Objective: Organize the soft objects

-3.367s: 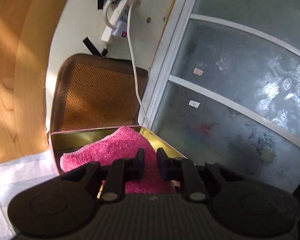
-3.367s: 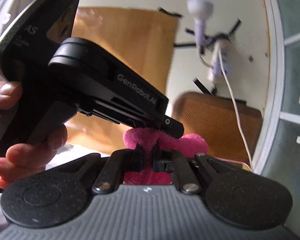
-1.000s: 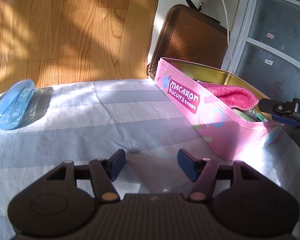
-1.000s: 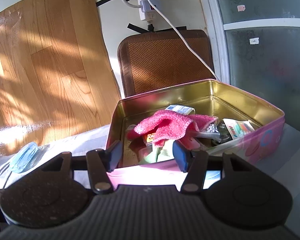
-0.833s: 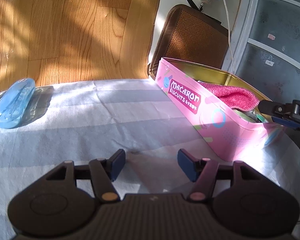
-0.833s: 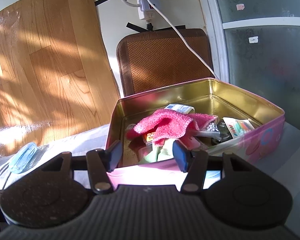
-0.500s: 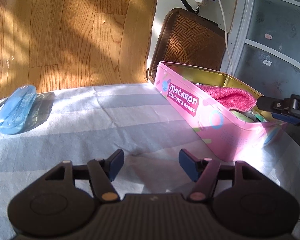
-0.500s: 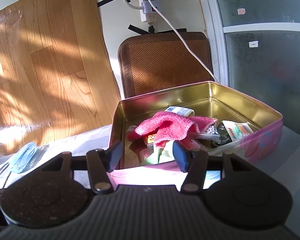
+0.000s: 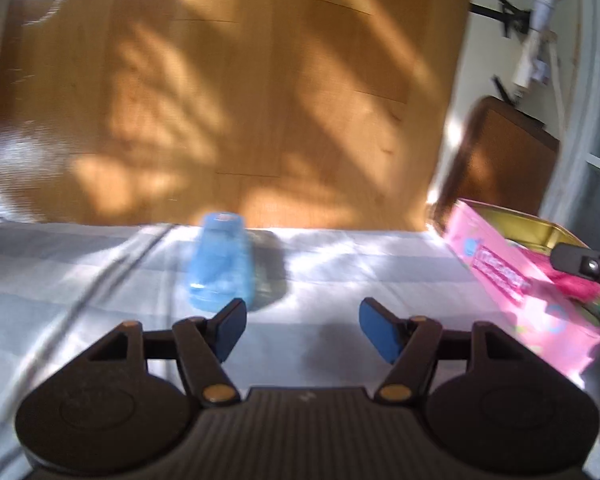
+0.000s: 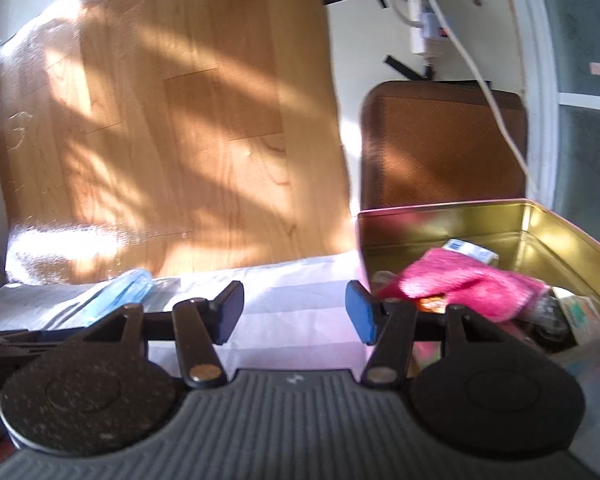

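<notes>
A pink fluffy cloth (image 10: pixel 472 284) lies in the open pink biscuit tin (image 10: pixel 572 240) on top of small packets. The tin also shows at the right of the left wrist view (image 9: pixel 512 280), with a bit of the cloth (image 9: pixel 576 284). A blue soft pouch (image 9: pixel 220 268) lies on the white tablecloth just beyond my left gripper (image 9: pixel 302 330), which is open and empty. The pouch shows at the left of the right wrist view (image 10: pixel 120 292). My right gripper (image 10: pixel 294 316) is open and empty, left of the tin.
The table is covered by a striped white cloth (image 9: pixel 100 280). Behind it are a wood-grain panel (image 9: pixel 240 100), a brown woven cushion (image 10: pixel 444 148), a power strip with a cable (image 10: pixel 428 28) and a glass door (image 10: pixel 588 80).
Both grippers have swung left. The blue pouch now sits near the middle of the left view and the tin has slid to the right in both views. Both stay open.
</notes>
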Motion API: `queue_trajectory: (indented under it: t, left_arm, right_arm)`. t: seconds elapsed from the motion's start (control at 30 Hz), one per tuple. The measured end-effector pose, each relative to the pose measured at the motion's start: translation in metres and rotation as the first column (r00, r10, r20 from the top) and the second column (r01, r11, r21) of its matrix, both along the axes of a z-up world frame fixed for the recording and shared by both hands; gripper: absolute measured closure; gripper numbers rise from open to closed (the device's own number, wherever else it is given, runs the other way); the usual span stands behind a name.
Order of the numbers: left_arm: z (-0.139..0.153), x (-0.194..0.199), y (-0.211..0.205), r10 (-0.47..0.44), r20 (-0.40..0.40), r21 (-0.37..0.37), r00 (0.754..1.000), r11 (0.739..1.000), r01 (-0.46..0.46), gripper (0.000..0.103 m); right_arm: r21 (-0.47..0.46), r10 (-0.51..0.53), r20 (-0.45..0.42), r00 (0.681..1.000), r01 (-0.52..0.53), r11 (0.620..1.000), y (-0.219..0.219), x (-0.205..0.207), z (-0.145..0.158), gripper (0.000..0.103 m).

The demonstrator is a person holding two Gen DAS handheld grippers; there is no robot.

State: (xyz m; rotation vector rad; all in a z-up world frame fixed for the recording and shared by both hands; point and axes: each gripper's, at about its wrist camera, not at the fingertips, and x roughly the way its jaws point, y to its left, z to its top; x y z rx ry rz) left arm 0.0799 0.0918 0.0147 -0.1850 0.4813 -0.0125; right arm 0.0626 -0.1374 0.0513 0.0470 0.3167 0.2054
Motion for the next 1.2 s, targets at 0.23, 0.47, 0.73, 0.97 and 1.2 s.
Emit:
queue_trajectory:
  t: [0.23,0.47,0.73,0.97,1.2]
  left_arm:
    - [-0.025,0.000,0.097,0.365,-0.013,-0.084,0.931,0.927,-0.365,0.039]
    - [-0.021,0.003,0.098,0.373,-0.005,-0.068,0.928,0.926,-0.372,0.039]
    - [-0.022,0.009,0.091,0.331,-0.030,-0.067,0.943,0.941,-0.332,0.039]
    - [-0.025,0.014,0.083,0.115,-0.051,-0.181,0.992,0.976,-0.123,0.029]
    - [-0.017,0.005,0.023,-0.285,-0.016,-0.198,0.958,0.940,0.277,0.030]
  right_arm:
    - [-0.034,0.263,-0.134,0.955,-0.269,0.962,0.109,0.065,-0.010,0.044]
    - [-0.060,0.261,-0.278,0.924,-0.288,0.956,0.201,0.123,-0.044,0.031]
    - [-0.074,0.299,-0.334,0.894,-0.341,0.937,0.190,0.129,-0.062,0.046]
    - [-0.181,0.606,-0.376,0.701,-0.697,0.694,0.091,0.033,-0.056,0.046]
    - [-0.373,0.401,-0.272,0.875,-0.480,0.794,-0.022,-0.063,-0.060,0.032]
